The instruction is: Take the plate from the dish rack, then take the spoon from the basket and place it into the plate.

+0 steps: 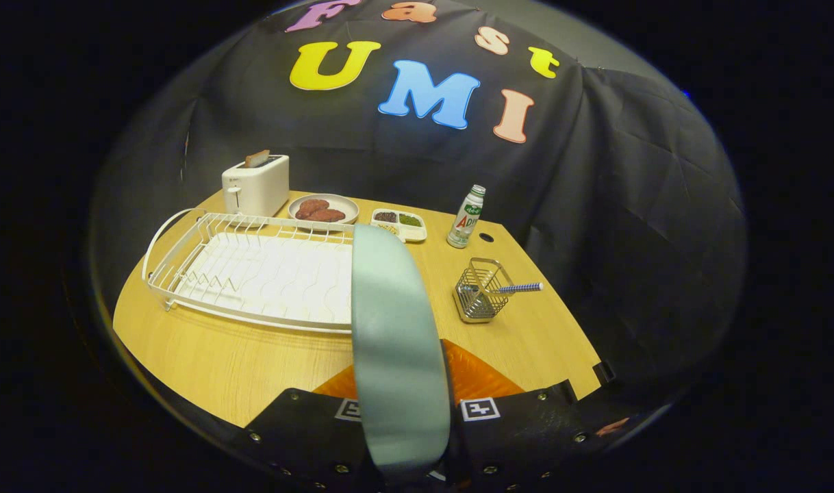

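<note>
The gripper (pixel 400 411) is closed on the plate (pixel 393 329), which stands on edge between the two fingers (pixel 307 431), both pressing on it. The plate rises in front of the dish rack (pixel 253 274), hiding its right end. Right of the rack stands the wire basket (pixel 478 294) with the spoon (pixel 516 288) leaning out of it, handle pointing away from the rack.

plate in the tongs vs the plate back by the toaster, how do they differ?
The grey-green plate stands on edge between the fingers of the tongs, lifted above the table; the beige plate lies flat beside the toaster. The grey-green plate appears bare; the beige plate carries brown food pieces. Colour differs too: grey-green against beige. Both look like round dinner plates.
</note>
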Demonstrator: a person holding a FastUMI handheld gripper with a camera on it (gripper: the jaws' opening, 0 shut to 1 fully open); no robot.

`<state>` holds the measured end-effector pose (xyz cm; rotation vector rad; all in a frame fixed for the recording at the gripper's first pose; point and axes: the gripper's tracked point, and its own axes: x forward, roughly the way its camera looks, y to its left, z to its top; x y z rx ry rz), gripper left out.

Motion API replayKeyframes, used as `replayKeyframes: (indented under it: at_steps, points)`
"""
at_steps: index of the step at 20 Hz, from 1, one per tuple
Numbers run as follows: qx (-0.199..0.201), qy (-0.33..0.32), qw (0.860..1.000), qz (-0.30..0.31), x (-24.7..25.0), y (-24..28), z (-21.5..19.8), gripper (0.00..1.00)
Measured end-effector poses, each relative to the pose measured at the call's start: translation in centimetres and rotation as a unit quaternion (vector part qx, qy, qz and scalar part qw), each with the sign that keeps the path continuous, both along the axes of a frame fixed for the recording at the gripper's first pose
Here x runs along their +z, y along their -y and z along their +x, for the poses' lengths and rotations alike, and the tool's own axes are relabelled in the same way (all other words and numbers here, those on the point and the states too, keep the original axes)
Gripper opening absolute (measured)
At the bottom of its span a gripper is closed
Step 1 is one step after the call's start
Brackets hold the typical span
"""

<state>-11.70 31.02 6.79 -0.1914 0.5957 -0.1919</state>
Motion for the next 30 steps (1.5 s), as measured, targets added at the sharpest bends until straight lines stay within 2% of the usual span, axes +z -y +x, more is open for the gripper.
replayKeyframes:
  at_steps: [6,10,17,19,22,24,26,30]
  points:
    - [0.014,-0.053,0.995,0.078,-5.2,-1.9,-1.4,0.33]
    - [0.014,-0.062,0.986,0.153,-6.9,-3.5,-1.8,0.33]
    - [-0.004,-0.064,0.954,0.292,-9.1,-5.6,-0.7,0.33]
    - [-0.015,-0.069,0.942,0.328,-10.1,-5.8,-0.4,0.39]
    - [-0.032,-0.063,0.926,0.372,-11.0,-6.0,0.0,0.39]
    - [-0.04,-0.06,0.917,0.391,-11.4,-6.0,0.4,0.39]
    - [-0.052,-0.067,0.918,0.386,-12.1,-5.4,0.3,0.4]
    - [-0.066,-0.075,0.927,0.362,-13.1,-4.0,0.2,0.56]
